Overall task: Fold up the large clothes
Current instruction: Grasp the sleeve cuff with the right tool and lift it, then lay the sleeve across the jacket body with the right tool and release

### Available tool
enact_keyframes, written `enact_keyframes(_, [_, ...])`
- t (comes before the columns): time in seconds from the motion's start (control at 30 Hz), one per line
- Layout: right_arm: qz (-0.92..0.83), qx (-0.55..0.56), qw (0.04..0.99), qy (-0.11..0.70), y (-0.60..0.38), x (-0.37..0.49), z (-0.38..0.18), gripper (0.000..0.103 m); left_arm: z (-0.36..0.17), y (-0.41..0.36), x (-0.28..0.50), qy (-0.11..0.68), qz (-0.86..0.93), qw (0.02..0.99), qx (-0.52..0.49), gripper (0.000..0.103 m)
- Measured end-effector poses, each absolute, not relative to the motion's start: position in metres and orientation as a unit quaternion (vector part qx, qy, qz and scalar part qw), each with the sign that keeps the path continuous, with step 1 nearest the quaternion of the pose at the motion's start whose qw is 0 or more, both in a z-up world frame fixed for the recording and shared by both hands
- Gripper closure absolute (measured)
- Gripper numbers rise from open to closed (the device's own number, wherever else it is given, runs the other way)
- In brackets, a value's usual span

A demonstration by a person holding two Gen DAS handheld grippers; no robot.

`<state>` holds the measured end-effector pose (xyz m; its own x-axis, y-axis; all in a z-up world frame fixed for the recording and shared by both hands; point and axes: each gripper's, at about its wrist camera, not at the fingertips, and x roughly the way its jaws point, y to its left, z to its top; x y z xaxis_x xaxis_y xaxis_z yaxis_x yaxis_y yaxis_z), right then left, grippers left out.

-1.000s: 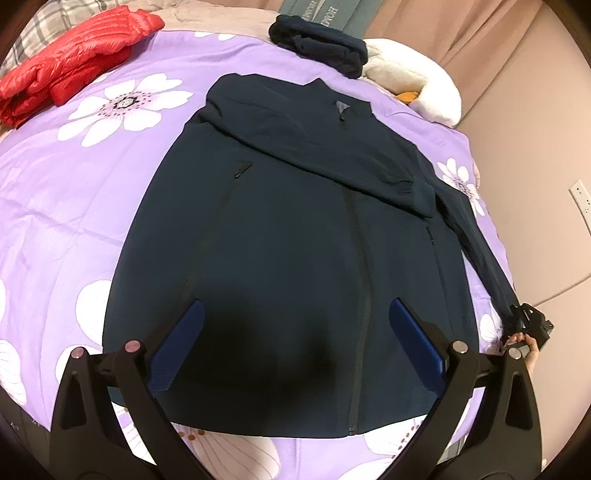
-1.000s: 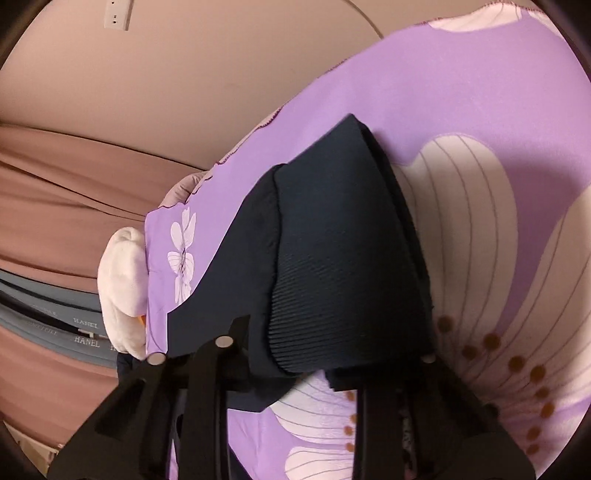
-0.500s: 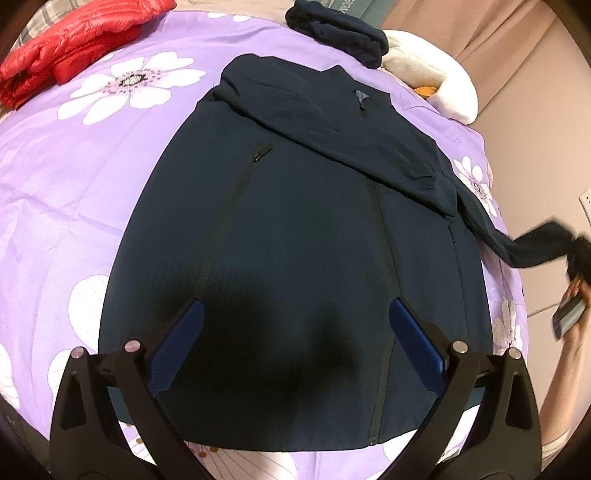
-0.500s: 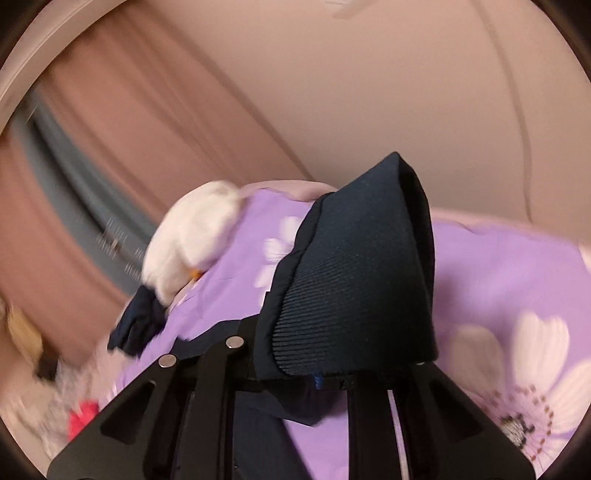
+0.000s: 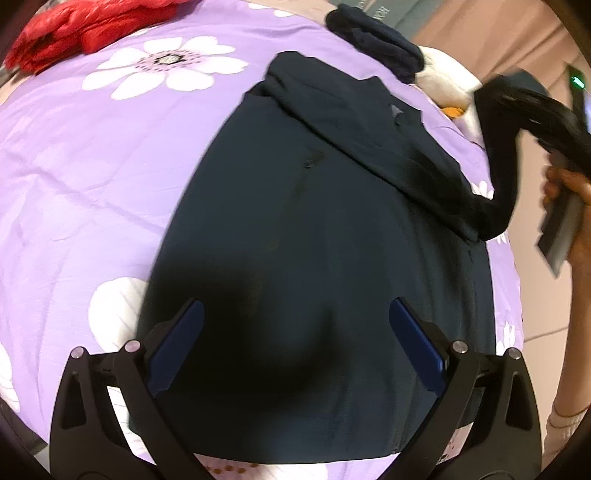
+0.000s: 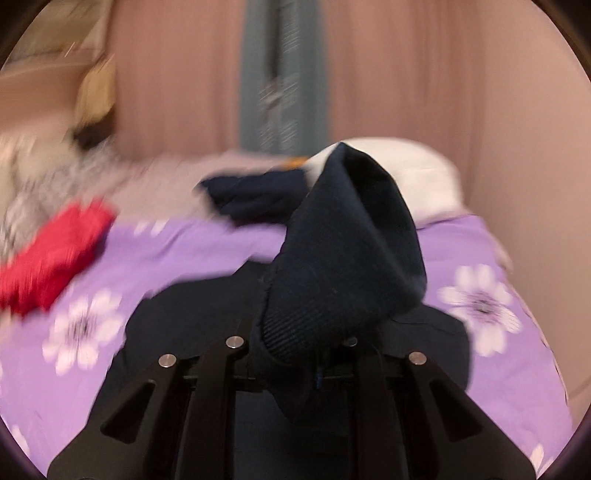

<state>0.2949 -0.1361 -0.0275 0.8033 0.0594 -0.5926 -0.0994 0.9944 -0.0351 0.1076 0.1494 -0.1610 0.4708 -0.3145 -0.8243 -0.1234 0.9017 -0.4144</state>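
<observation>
A dark navy zip jacket (image 5: 317,229) lies flat, front up, on the purple flowered bedspread (image 5: 81,177). Its left sleeve is folded across the chest. My left gripper (image 5: 295,332) is open and empty, hovering above the jacket's hem. My right gripper (image 6: 295,343) is shut on the ribbed cuff (image 6: 343,258) of the other sleeve and holds it in the air above the jacket's right side. In the left wrist view that lifted sleeve (image 5: 506,147) rises at the right edge.
A red puffer jacket (image 5: 74,33) lies at the bed's far left. A folded dark garment (image 5: 373,44) and a white pillow (image 5: 447,81) sit at the bed's head. A wall runs along the right; curtains (image 6: 184,92) hang behind the bed.
My right gripper has lifted the sleeve cuff off the bed's right edge and swung it up and inward over the jacket. My left gripper has moved slightly forward, still open.
</observation>
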Motion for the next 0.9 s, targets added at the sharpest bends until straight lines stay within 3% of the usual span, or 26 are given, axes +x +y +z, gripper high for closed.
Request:
enact_keyframes(0.03, [0.065, -0.058, 0.937, 0.338, -0.111, 0.300, -0.047, 0.054, -0.162, 0.153, 0.108, 0.512, -0.054, 0.830, -0.215, 0.002])
enact_keyframes(0.07, [0.081, -0.078, 0.927, 0.358, -0.093, 0.304, -0.064, 0.030, -0.164, 0.156, 0.108, 0.513, -0.051, 0.829, -0.216, 0.002])
enact_keyframes(0.1, [0.088, -0.091, 0.921, 0.367, -0.082, 0.307, -0.076, 0.025, -0.165, 0.160, 0.109, 0.514, -0.048, 0.828, -0.217, 0.002])
enact_keyframes(0.23, [0.136, -0.146, 0.893, 0.403, -0.053, 0.285, -0.125, 0.025, -0.167, 0.169, 0.114, 0.517, -0.045, 0.826, -0.219, 0.002])
enact_keyframes(0.37, [0.161, -0.131, 0.891, 0.404, -0.087, 0.246, -0.133, 0.025, -0.168, 0.168, 0.131, 0.520, -0.071, 0.817, -0.237, 0.002])
enact_keyframes(0.63, [0.113, 0.043, 0.900, 0.418, -0.225, 0.189, -0.137, 0.021, -0.153, 0.139, 0.214, 0.497, -0.155, 0.803, -0.290, 0.002])
enact_keyframes(0.9, [0.095, 0.152, 0.891, 0.417, -0.289, 0.146, -0.156, 0.021, -0.171, 0.122, 0.316, 0.484, -0.191, 0.757, -0.395, 0.008])
